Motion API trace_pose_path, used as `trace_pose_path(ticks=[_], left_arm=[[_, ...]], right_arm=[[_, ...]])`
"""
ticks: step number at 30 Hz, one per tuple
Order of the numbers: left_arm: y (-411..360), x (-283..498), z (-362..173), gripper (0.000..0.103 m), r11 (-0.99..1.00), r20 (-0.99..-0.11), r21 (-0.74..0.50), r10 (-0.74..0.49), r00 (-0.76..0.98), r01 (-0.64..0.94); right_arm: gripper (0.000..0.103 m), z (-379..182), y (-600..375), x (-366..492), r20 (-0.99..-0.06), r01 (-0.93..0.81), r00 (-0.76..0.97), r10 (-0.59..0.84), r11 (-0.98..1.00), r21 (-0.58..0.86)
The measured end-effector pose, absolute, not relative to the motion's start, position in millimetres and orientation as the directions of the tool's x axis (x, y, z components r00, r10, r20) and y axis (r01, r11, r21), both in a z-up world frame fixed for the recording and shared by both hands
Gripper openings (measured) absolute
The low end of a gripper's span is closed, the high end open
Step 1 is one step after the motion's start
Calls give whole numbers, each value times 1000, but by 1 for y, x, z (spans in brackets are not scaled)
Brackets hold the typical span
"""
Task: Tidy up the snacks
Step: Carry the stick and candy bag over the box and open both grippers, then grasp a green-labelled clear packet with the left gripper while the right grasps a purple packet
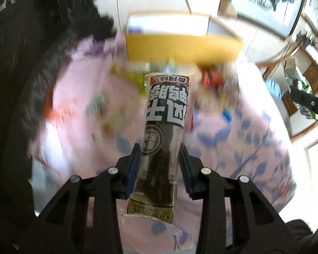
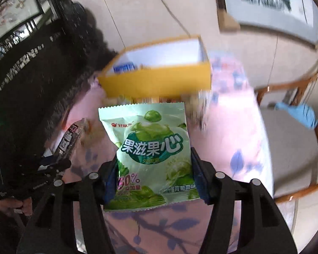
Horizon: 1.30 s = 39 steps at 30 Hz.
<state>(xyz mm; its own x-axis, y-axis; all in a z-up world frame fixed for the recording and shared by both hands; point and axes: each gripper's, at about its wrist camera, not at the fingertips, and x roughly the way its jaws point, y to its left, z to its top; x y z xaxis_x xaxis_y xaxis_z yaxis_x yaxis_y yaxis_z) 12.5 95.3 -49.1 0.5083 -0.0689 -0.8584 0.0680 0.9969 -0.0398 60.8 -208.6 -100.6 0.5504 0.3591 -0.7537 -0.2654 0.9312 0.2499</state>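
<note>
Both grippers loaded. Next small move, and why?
Probably carry the green pouch forward over the yellow box and release. The right gripper already clamps it, the box lies open just ahead. The left gripper holds its black packet, which could follow.

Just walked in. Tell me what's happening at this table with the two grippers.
A person is sorting snacks with a handheld gripper in each hand. The left gripper is shut on a long black-and-white snack packet. The right gripper is shut on a green gummy bag. Both are held above the pink floral tablecloth, facing an open yellow box that already holds a blue item. More snacks lie blurred in front of the box.
</note>
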Motion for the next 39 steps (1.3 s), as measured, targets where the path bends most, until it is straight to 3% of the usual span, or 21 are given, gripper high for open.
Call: trace_pose_path(ticks=[4,7,10,14,17,22,23,24,25,26,29,36,39], left_arm=[[96,52,-9,37,997,-790,10,-42,611,82],[87,89,14,37,996,-744,66,6,669,64],[76,122,25,37,991,-707,117,42,706,58],[66,169,20,37,992,-721,86,-2,693,93],[62,201,3,37,990,-710,109,19,704,84],[81,247,-29,37,999,-737,30,-7,676,43],[82,253,-32,51,999,-736,42,9,677,31],[83,259,-35,81,998,-729,65,38,684,13],[84,264,-39,97,992,-711,121,111,694,-35],[85,265,-41,101,980,-683,176,187,706,-89],[91,260,-53,101,957,-660,260,271,701,-126],[96,202,-107,101,991,-760,129,112,640,-20],[79,188,-149,101,981,-803,182,110,586,65]], right_arm=[[61,-58,-210,103,-693,-282,605,391,920,273],[61,-28,-195,145,-657,-290,678,329,941,173],[61,-14,-190,185,-626,-300,696,352,935,192],[61,-17,-191,233,-612,-281,687,392,920,273],[61,-24,-183,259,-622,-284,681,386,922,262],[62,-41,-167,309,-661,-278,668,342,939,205],[66,-44,-165,314,-667,-272,668,330,943,193],[81,-48,-161,321,-678,-273,666,310,948,165],[92,-53,-156,325,-689,-277,674,266,956,97],[102,-57,-154,325,-690,-272,690,221,962,35],[102,-62,-167,306,-679,-304,701,221,953,-4],[102,-140,-179,215,-824,-402,523,216,915,-16],[102,-191,-177,194,-870,-365,459,177,931,-3]])
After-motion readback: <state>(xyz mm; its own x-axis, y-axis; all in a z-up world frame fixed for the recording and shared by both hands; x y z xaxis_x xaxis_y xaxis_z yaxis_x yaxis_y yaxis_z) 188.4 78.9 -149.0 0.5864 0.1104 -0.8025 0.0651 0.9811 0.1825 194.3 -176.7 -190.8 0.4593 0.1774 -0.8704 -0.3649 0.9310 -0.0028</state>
